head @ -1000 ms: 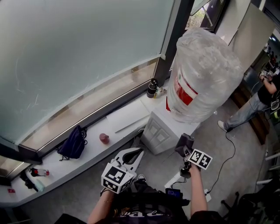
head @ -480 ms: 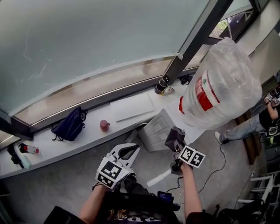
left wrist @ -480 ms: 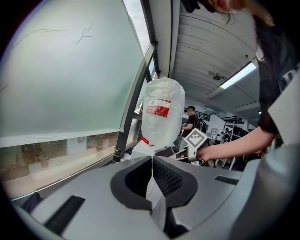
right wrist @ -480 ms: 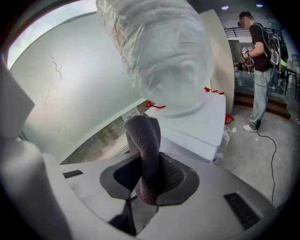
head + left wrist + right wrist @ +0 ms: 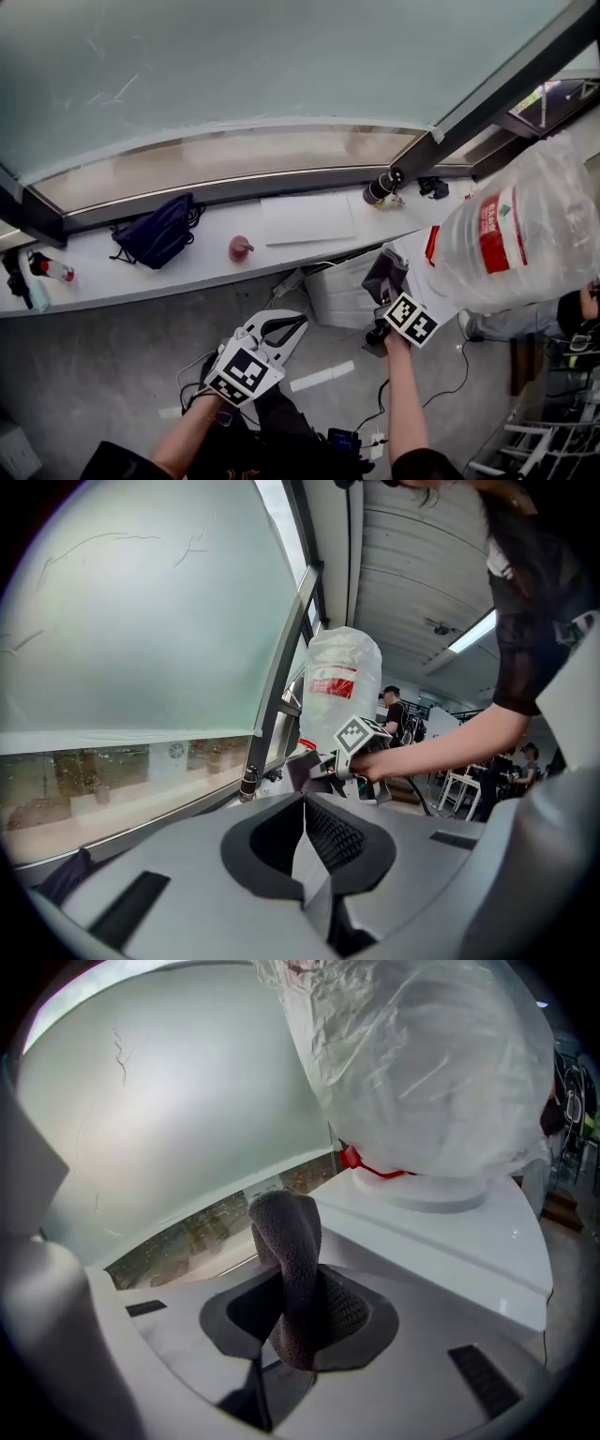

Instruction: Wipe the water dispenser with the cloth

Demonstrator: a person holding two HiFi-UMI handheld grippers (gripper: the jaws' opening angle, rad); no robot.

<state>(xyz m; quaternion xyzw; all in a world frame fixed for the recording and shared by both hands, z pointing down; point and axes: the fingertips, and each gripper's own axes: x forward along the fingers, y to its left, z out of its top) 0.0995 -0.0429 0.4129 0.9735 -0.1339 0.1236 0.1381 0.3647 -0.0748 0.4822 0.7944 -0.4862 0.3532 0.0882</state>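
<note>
The water dispenser (image 5: 339, 292) stands on the floor against the window ledge (image 5: 112, 281), with a big bottle (image 5: 525, 234) on top. Along the ledge, left to right, lie a bag (image 5: 155, 234), a small round object (image 5: 240, 247), a flat sheet (image 5: 307, 217) and a flask (image 5: 380, 187). The right gripper (image 5: 382, 283), the cloth (image 5: 286, 1269) between its jaws, is at the dispenser's near edge; the left gripper (image 5: 292, 326) hangs to its left, apart.

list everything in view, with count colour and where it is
water dispenser: 1, white, below the ledge
water bottle: 1, clear, red label, plastic-wrapped, on the dispenser
cloth: 1, grey, in the right gripper
bag: 1, navy, on the ledge
small round object: 1, pink, on the ledge
board: 1, white, flat on the ledge
left hand-held gripper: 1, white, shut, empty
right hand-held gripper: 1, white, shut on cloth
</note>
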